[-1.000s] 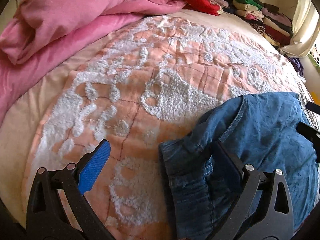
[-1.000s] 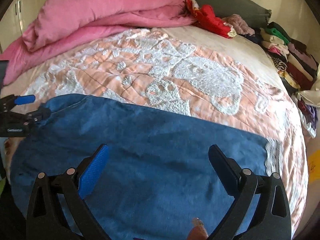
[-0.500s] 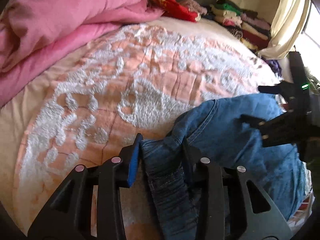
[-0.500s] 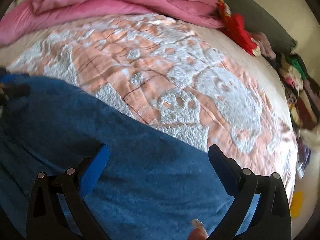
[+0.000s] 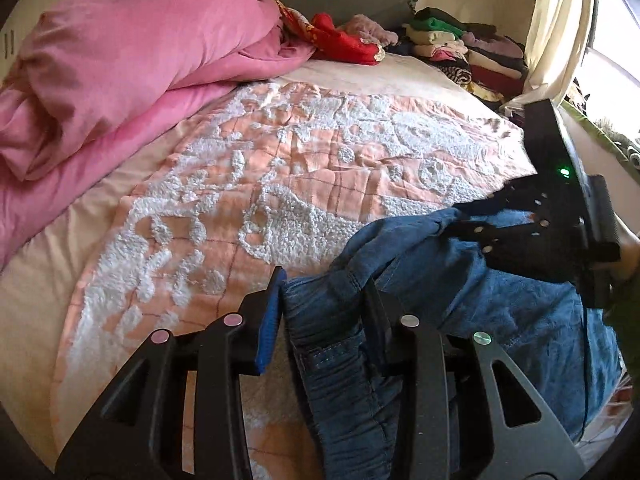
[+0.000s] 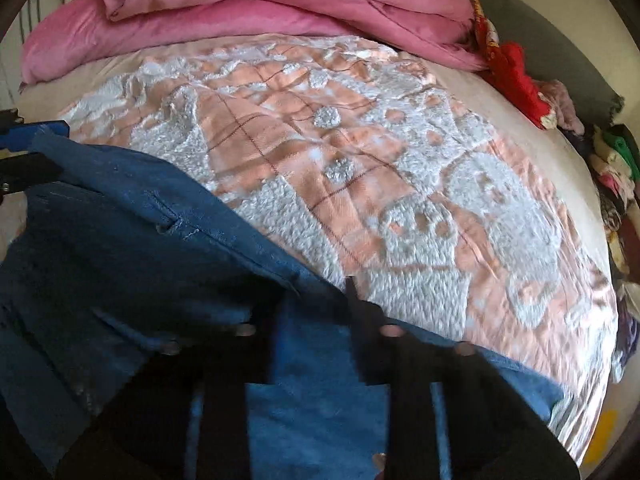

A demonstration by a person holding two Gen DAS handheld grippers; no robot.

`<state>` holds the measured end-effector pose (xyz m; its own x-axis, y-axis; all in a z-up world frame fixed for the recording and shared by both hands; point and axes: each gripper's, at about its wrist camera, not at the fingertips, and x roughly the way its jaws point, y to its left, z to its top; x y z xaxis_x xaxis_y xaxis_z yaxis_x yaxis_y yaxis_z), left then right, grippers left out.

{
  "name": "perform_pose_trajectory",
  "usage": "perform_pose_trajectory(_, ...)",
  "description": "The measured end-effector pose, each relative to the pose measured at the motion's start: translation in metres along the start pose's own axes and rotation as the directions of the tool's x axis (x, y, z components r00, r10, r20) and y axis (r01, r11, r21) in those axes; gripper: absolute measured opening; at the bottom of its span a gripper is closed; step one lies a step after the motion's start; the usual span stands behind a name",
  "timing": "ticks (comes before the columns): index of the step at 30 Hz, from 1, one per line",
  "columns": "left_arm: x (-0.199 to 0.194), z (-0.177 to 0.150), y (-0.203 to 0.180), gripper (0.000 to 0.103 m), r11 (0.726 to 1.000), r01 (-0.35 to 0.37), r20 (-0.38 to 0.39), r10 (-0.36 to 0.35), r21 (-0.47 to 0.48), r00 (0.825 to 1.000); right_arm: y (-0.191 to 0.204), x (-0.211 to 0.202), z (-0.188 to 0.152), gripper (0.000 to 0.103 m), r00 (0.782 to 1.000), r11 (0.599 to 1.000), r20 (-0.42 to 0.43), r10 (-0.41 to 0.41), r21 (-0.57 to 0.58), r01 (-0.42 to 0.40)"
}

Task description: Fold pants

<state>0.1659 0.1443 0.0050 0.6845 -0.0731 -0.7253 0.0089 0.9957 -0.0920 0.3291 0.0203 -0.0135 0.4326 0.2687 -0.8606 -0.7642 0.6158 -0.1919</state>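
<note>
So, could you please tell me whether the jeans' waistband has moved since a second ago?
Yes. The waistband, clamped in the left gripper, has lifted off the peach quilt and bunched up.

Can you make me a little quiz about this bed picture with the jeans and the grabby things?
1. True or false: the left gripper is shut on the blue denim pants.
2. What lies behind the pants, spread over the bed? A) a green plastic sheet B) a peach quilt with white fluffy patterns C) a black rubber mat
3. Fill in: the bulky folded duvet at the head of the bed is ____ in colour.

Key:
1. True. Its fingers pinch a bunched edge of the denim.
2. B.
3. Pink.

Bonus note: the right gripper is closing its jaws, with the pants' fabric between them.
</note>
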Motion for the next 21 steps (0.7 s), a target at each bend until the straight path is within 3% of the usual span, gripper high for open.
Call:
perform_pose_trajectory(1, -0.002, -0.001, 0.001, 0.028, 1.000, -0.003, 0.005, 0.003, -0.003, 1.000, 0.001, -0.005, -0.002, 0.012, 1.000, 1.000, 0.014, 0.002, 0.013, -0.002)
perform_pose_trajectory(10, -0.029, -0.007, -0.008, 0.028, 1.000, 0.005, 0.060, -0.007, 0.021, 0.998, -0.002, -0.087, -0.037, 0.011, 0.981, 0.979, 0.188, 0.036, 0.189, -0.072)
perform_pose_trajectory(21, -0.078, -0.031, -0.040, 0.028, 0.996, -0.009, 0.138, -0.003, 0.088, 0.990, 0.032, -0.172, -0.107, 0.007, 0.950, 0.959, 0.302, 0.080, 0.236, -0.156)
